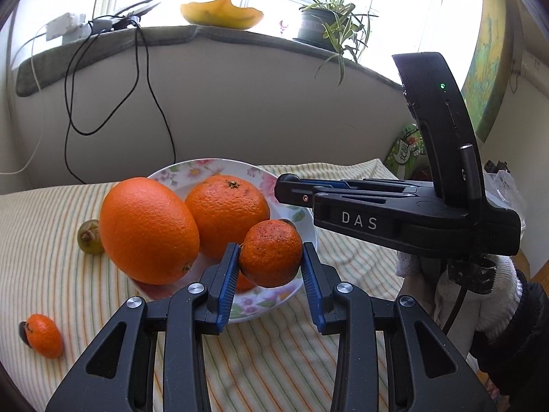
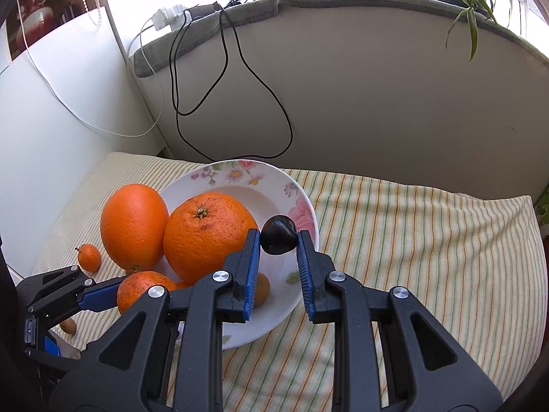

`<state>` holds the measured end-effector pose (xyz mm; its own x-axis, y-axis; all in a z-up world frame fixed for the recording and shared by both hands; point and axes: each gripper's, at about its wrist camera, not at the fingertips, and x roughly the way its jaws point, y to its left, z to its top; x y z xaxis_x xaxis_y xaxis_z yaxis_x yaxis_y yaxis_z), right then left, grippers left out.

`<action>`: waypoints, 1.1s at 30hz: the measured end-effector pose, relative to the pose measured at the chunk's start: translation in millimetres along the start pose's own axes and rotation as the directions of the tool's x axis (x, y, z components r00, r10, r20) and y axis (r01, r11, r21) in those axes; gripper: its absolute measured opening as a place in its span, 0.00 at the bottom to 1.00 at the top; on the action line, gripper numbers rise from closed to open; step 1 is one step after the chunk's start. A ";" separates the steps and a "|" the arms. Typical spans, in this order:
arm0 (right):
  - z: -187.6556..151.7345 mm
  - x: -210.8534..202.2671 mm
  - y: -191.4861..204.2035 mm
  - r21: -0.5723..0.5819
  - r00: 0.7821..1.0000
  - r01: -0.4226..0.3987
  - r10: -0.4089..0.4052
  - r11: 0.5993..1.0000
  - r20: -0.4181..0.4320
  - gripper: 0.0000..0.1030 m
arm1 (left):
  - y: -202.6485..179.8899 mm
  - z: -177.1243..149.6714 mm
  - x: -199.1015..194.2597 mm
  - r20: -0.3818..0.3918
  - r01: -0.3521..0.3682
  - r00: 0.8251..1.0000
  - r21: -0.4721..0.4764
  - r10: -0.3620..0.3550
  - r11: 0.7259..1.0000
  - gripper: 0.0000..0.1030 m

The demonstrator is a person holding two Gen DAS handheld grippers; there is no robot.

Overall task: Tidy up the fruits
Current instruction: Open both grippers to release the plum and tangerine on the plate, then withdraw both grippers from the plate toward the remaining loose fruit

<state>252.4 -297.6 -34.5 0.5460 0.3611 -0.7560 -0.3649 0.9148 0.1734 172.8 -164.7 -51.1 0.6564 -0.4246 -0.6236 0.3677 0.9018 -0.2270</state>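
Left wrist view: left tongs (image 1: 271,257) clamp a mandarin (image 1: 270,253) over the plate (image 1: 206,168). Right tongs (image 2: 277,243) clamp a dark fruit (image 2: 278,239) above the plate's rim, beside two oranges (image 2: 206,233).

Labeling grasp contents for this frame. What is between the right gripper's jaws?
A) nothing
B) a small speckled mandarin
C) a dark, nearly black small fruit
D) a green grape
C: the right gripper has its blue-padded jaws closed on a dark fruit above the floral plate; the speckled mandarin sits in the left gripper instead.
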 end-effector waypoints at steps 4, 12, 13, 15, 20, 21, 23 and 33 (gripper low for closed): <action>0.8 0.7 -0.4 0.001 1.000 0.000 0.000 1.000 0.000 0.22 | 0.2 -0.1 -0.3 -0.001 -0.008 1.000 -0.001 0.008 1.000 0.34; 1.7 -0.5 0.9 -0.006 1.000 0.006 -0.006 1.000 0.003 0.23 | -1.9 0.7 -2.6 0.007 -0.017 1.000 0.004 0.017 1.000 0.42; 1.7 -0.8 0.7 -0.005 1.000 0.008 -0.008 1.000 0.003 0.27 | -2.0 1.4 -3.5 0.011 -0.018 1.000 0.004 0.018 1.000 0.43; 1.7 -2.7 0.5 -0.002 1.000 0.012 -0.012 1.000 0.013 0.42 | -2.2 2.8 -5.4 0.018 -0.021 1.000 0.008 0.021 1.000 0.43; 2.3 -8.1 -0.8 0.007 0.999 0.015 -0.015 1.000 0.028 0.51 | -0.1 3.0 -8.9 0.024 -0.025 0.999 0.006 0.025 1.000 0.44; 2.2 -9.1 -0.6 0.008 0.999 0.017 -0.018 1.000 0.031 0.56 | 0.2 2.8 -9.3 0.024 -0.024 0.999 0.006 0.024 1.000 0.45; 1.8 -11.6 -0.1 0.008 0.999 0.021 -0.021 1.000 0.037 0.60 | -0.2 2.6 -10.1 0.024 -0.026 0.999 0.005 0.026 1.000 0.47; -0.1 -26.4 3.0 0.027 0.998 0.018 -0.019 0.999 0.056 0.67 | -1.6 0.9 -23.5 0.042 -0.040 0.998 0.006 0.040 0.999 0.60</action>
<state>236.7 -304.4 -14.1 0.5945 0.3528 -0.7226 -0.3345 0.9257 0.1768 157.5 -156.2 -35.4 0.6974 -0.3913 -0.6004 0.3453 0.9176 -0.1969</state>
